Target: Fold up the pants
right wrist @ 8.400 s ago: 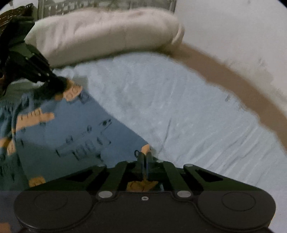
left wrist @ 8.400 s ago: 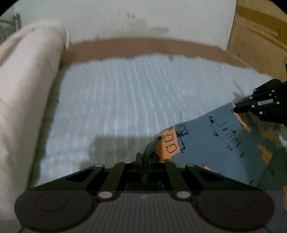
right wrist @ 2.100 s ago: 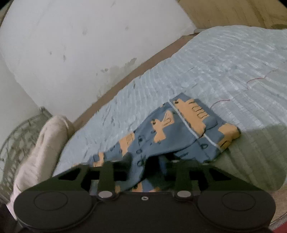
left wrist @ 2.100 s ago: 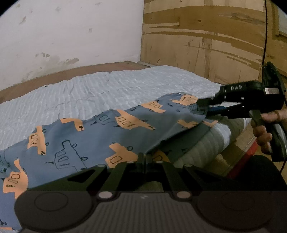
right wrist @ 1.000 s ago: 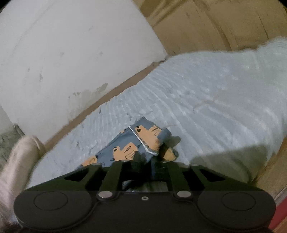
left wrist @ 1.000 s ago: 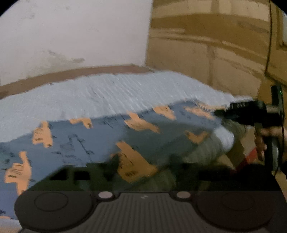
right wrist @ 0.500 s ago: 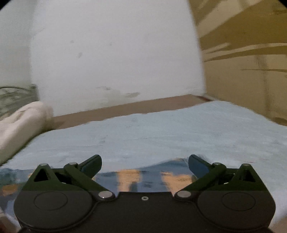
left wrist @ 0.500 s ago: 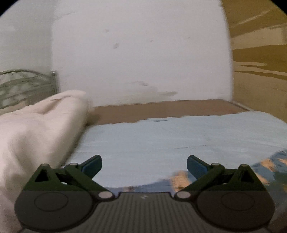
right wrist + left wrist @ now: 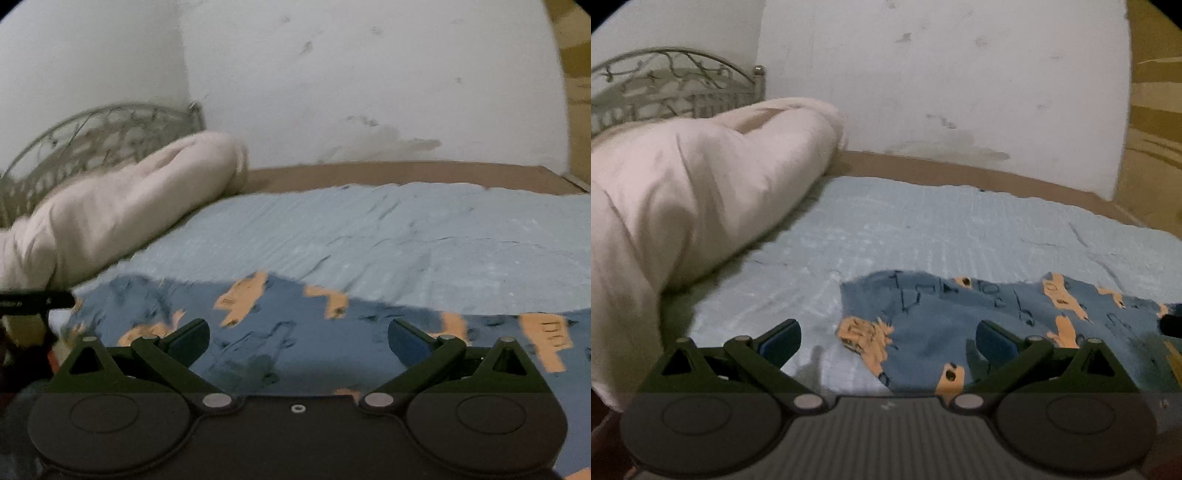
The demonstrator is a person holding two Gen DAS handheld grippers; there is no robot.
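The blue pants (image 9: 960, 317) with orange truck prints lie flat on the light blue bed sheet (image 9: 942, 229), along its near edge. In the right wrist view the pants (image 9: 288, 332) stretch across the whole width of the frame. My left gripper (image 9: 888, 341) is open and empty, just above the pants' left end. My right gripper (image 9: 297, 341) is open and empty, over the middle of the pants. The other gripper's dark tip shows at the left edge of the right wrist view (image 9: 33, 300).
A rolled cream duvet (image 9: 683, 206) lies along the left side of the bed, below a metal headboard (image 9: 672, 85). A white wall (image 9: 942, 81) and a brown bed rim (image 9: 960, 173) stand behind. A wooden panel (image 9: 1156, 129) is at the right.
Both grippers let go of the pants and opened. The pants dropped flat onto the sheet. Both cameras swung to face the wall and duvet, then tilted down over the pants.
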